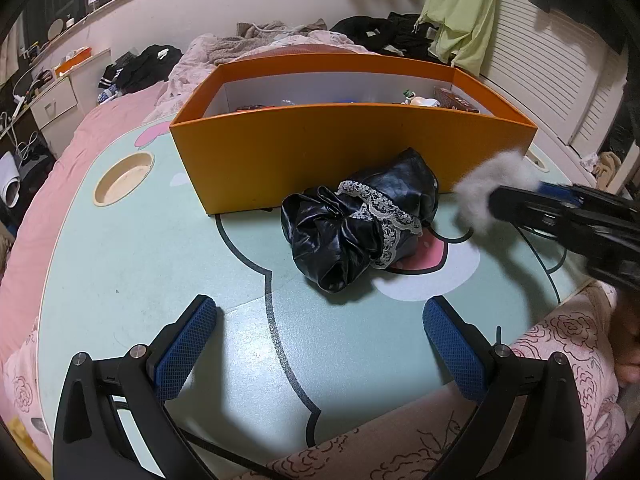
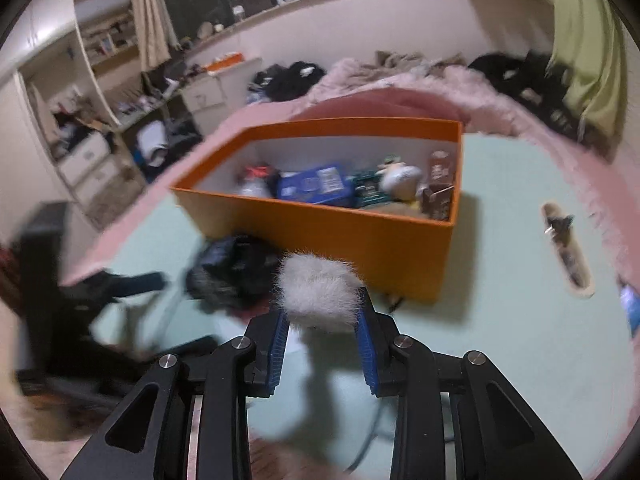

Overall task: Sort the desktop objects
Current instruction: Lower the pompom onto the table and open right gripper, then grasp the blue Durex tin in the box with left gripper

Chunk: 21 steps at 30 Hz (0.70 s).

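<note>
Only the right view shows the orange box's (image 2: 332, 236) contents; right gripper (image 2: 323, 312) pinches white fluff (image 2: 318, 290), left gripper (image 1: 320, 344) spread.

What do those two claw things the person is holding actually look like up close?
Each hand-held gripper, left and right, is a matte black frame with triangular cut-outs and round silver bolt heads. Both end in two flat fingers faced with blue cross-hatched pads. A thin black cable trails under the left one.

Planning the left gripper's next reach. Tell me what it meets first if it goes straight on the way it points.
Probably the black satin pouch, which lies on the table ahead of the open left gripper; the orange box stands right behind it. Depth is hard to judge through the fisheye.
</note>
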Each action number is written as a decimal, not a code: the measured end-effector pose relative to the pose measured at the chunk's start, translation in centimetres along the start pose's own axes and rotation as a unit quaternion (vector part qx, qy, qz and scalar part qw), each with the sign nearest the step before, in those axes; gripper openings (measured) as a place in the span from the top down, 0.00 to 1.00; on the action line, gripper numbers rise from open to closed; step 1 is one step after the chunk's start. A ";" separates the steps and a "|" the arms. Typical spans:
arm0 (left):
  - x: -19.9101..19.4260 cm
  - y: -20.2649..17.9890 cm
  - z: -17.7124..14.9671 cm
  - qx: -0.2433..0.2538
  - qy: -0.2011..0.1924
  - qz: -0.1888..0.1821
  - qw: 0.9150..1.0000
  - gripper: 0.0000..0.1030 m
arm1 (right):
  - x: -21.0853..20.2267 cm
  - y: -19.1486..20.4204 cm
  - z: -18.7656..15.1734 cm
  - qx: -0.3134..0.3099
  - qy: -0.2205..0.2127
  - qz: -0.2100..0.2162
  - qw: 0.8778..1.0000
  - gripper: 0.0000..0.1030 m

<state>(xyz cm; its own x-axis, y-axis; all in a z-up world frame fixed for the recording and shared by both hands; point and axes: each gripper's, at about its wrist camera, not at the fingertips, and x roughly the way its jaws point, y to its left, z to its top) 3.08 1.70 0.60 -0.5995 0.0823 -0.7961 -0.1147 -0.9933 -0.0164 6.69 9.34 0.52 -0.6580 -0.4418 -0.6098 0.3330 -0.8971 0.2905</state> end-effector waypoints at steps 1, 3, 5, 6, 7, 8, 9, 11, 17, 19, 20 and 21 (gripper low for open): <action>0.0 0.0 0.0 0.000 0.000 0.000 1.000 0.00 | 0.4 0.1 -0.1 -0.006 0.004 -0.010 1.000 0.62; 0.0 0.0 0.0 0.000 0.000 0.000 1.000 0.00 | 1.1 0.0 -0.9 -0.006 0.030 -0.014 0.999 0.35; 0.0 0.0 0.0 0.000 0.000 0.000 1.000 0.00 | 0.9 0.1 -1.8 -0.025 0.037 -0.021 0.999 0.24; 0.0 0.0 0.0 0.001 0.000 0.000 1.000 0.00 | 0.8 0.2 -2.2 -0.034 0.039 -0.028 0.998 0.17; 0.0 0.0 0.0 0.000 0.000 0.000 1.000 0.00 | 0.6 0.1 -2.8 -0.044 0.040 -0.040 0.997 0.10; 0.0 0.1 0.0 0.001 0.000 0.000 1.000 0.00 | 0.6 0.1 -3.2 -0.052 0.042 -0.053 0.996 0.08; 0.0 0.1 0.0 0.001 0.000 0.000 1.000 0.00 | 0.6 -0.1 -3.3 -0.049 0.042 -0.053 0.997 0.04; 0.0 0.1 0.0 0.001 0.000 0.000 1.000 0.00 | 0.8 -0.5 -3.3 -0.045 0.044 -0.054 0.997 0.01; 0.0 0.1 0.0 0.001 0.000 0.000 1.000 0.00 | 1.0 -0.6 -3.2 -0.050 0.045 -0.053 0.996 0.00; 0.0 0.1 0.0 0.001 0.000 0.000 1.000 0.00 | 1.0 -0.6 -3.3 -0.049 0.045 -0.053 0.996 0.00; 0.0 0.2 0.0 0.001 0.000 0.000 1.000 0.00 | 1.0 -0.6 -3.3 -0.049 0.045 -0.053 0.996 0.00; -0.1 0.2 -0.1 -0.001 0.000 0.001 1.000 0.00 | 1.0 -0.7 -3.3 -0.049 0.044 -0.053 0.996 0.00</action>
<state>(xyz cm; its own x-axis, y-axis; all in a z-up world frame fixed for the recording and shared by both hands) 3.15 1.49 0.62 -0.6003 0.0807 -0.7957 -0.1127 -0.9935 -0.0158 8.02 9.52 -2.70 -0.6318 -0.3384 -0.6974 0.3328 -0.9309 0.1503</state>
